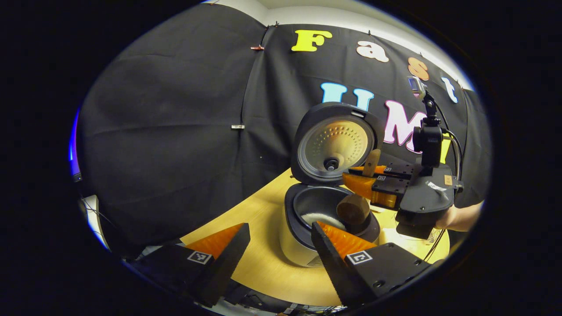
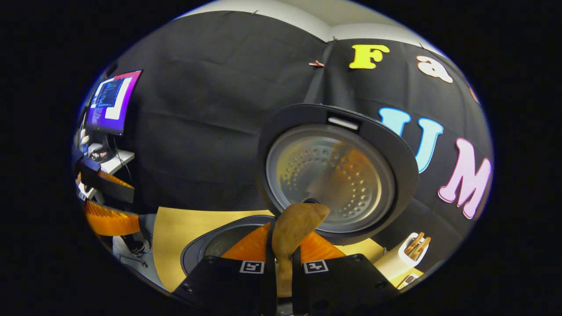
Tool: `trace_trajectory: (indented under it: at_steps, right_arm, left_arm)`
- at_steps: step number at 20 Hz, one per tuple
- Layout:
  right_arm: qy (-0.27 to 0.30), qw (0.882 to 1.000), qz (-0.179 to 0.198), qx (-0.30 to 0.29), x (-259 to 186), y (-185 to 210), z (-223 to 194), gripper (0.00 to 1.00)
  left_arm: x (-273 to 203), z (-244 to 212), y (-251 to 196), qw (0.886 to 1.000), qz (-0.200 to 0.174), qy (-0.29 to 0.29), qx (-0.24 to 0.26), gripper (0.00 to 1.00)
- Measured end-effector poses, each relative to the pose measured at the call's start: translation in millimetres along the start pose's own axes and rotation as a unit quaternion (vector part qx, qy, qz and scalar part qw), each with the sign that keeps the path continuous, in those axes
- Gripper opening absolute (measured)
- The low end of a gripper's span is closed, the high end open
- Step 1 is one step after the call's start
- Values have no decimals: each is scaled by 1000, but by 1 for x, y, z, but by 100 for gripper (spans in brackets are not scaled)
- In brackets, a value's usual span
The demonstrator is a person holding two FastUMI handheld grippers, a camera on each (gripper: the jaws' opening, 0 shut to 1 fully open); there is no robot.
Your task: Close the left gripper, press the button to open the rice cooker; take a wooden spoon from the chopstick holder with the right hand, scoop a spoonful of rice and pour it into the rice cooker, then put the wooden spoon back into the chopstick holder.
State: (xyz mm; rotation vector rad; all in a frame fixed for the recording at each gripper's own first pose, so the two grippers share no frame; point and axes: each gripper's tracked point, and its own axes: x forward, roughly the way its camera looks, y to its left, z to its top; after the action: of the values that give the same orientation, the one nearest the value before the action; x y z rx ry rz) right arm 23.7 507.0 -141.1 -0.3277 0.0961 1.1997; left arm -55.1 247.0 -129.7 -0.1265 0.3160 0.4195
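The rice cooker (image 1: 303,245) stands open on the wooden table, its lid (image 1: 336,145) raised upright. White rice (image 1: 318,218) lies in the dark inner pot. My right gripper (image 1: 358,175) is shut on the handle of the wooden spoon (image 1: 353,208), whose bowl hangs tilted just over the pot's right rim. In the right gripper view the spoon (image 2: 294,228) sticks up between the fingers of that gripper (image 2: 285,239), in front of the lid (image 2: 329,175). My left gripper (image 1: 281,239) stands open in front of the cooker, touching nothing. The white chopstick holder (image 2: 401,256) sits at the lower right.
A hand (image 1: 461,217) holds the right gripper at the right of the cooker. Wooden utensils (image 2: 417,245) stick out of the chopstick holder. A monitor (image 2: 112,101) on a side shelf stands far to the left. The bare table top (image 1: 263,219) stretches left of the cooker.
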Motion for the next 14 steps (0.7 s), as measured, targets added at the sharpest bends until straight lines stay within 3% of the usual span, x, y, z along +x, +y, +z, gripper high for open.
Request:
trace_trajectory:
  at_steps: [3,7,8,10,14]
  right_arm:
    - [-8,998,-12,56,-9,-10,13,18]
    - [-29,985,-51,161,-32,-51,34,18]
    - [-34,980,-59,188,-40,-61,38,17]
    - [-39,965,-73,249,-59,-81,40,17]
    - [-56,925,-122,356,-106,-132,34,18]
  left_arm:
    - [-4,4,-5,1000,-2,-7,9,96]
    - [-10,8,-19,1000,-14,-13,18,92]
    - [-11,10,-25,1000,-18,-15,20,95]
    - [-14,17,-37,999,-28,-23,25,92]
    - [-17,24,-66,997,-51,-31,38,96]
